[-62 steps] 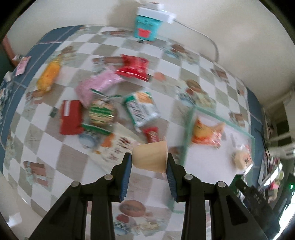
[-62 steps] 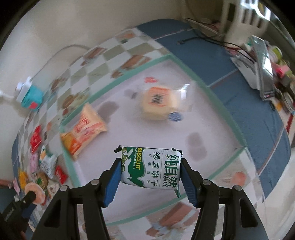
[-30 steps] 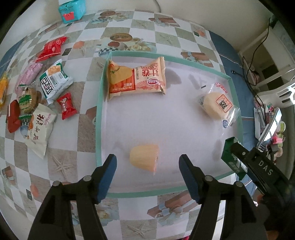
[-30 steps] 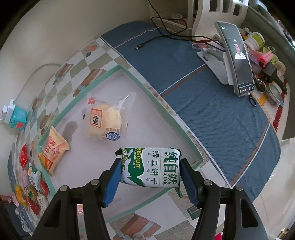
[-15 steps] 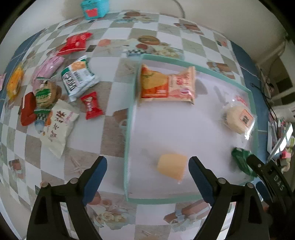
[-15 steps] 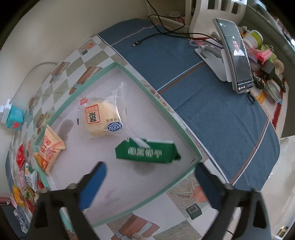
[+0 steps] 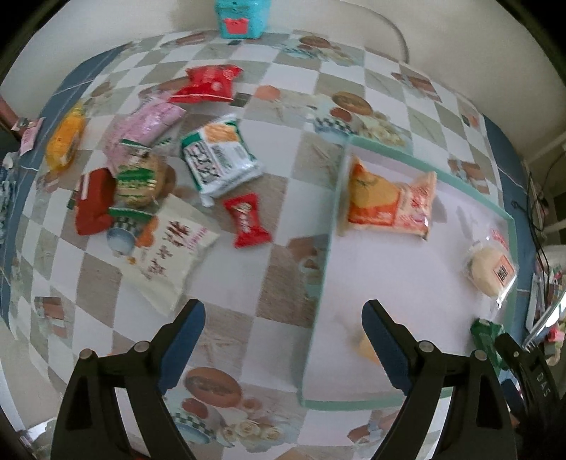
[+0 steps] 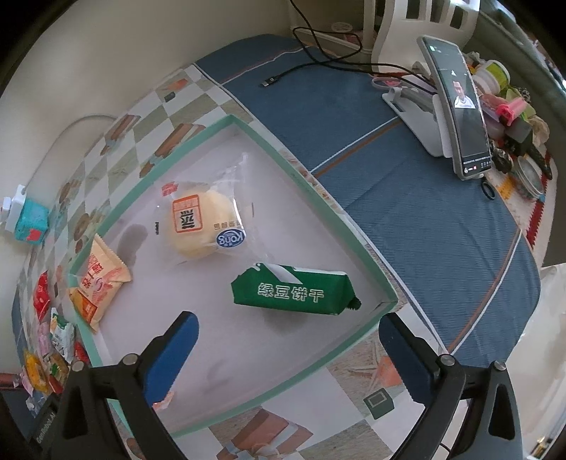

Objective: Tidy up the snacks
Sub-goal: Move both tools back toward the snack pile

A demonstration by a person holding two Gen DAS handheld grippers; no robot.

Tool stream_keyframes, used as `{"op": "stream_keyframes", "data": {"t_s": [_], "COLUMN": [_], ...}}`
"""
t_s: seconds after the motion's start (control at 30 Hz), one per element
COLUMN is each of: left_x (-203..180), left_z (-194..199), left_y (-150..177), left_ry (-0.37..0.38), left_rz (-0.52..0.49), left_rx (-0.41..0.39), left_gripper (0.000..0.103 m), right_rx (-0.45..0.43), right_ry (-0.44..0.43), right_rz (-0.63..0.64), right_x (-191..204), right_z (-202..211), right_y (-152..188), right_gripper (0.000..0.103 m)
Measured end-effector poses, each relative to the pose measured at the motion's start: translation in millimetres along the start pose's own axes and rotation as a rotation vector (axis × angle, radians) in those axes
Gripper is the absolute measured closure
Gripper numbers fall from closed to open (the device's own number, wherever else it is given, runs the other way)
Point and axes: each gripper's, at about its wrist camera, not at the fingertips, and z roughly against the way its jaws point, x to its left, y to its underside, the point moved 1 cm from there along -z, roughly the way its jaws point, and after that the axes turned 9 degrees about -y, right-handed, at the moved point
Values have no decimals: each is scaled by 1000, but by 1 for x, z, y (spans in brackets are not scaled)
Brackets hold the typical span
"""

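A white tray with a green rim (image 8: 318,191) (image 7: 320,283) holds a green biscuit pack (image 8: 295,292), a wrapped yellow bun (image 8: 205,221) (image 7: 490,270), an orange snack bag (image 8: 99,283) (image 7: 389,200) and a pale yellow cake (image 7: 364,345). My right gripper (image 8: 286,348) is open and empty just in front of the biscuit pack. My left gripper (image 7: 283,339) is open and empty above the tray's left rim. Loose snacks lie left of the tray: a small red candy pack (image 7: 247,221), a white-green bag (image 7: 219,157), a white bag (image 7: 166,253).
More snacks lie at the far left: a red bag (image 7: 208,85), a pink bag (image 7: 148,124), a yellow pack (image 7: 65,136). A teal box (image 7: 242,17) stands by the wall. A phone on a stand (image 8: 460,106), a cable and clutter sit on the blue cloth to the right.
My right gripper opened and let the green biscuit pack drop into the tray. My left gripper, open since releasing the yellow cake in the tray, swung left toward the loose snacks.
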Motion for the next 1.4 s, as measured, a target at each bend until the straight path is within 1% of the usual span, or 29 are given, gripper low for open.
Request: {"op": "stream_keyframes", "data": {"t_s": [0.1, 0.2, 0.37, 0.5, 0.57, 0.77, 1.1, 1.2, 1.4], "left_x": [8, 17, 45, 81, 99, 147, 219, 232, 251], "left_z": [-1, -2, 0, 3, 5, 1, -7, -10, -17], "left_y": [-3, -7, -16, -25, -28, -36, -36, -36, -38], "left_ry": [-13, -33, -66, -112, -122, -116, -122, -117, -117], "left_rz": [18, 21, 58, 109, 136, 217, 348, 374, 396], "left_rx": [-1, -4, -28, -59, -65, -54, -40, -33, -20], "left_gripper": [12, 12, 12, 12, 12, 12, 12, 12, 12], "right_rx": [-11, -3, 0, 1, 5, 15, 30, 33, 51], "right_ry": [1, 2, -2, -18, -24, -44, -75, -86, -112], "right_rz": [12, 27, 63, 104, 124, 183, 297, 327, 372], "right_x": [6, 16, 38, 62, 75, 113, 173, 192, 222], "right_z": [3, 1, 1, 1, -1, -6, -14, -19, -28], "right_y": [1, 5, 13, 20, 25, 43, 73, 83, 103], "right_gripper": [0, 0, 0, 0, 0, 0, 0, 0, 0]}}
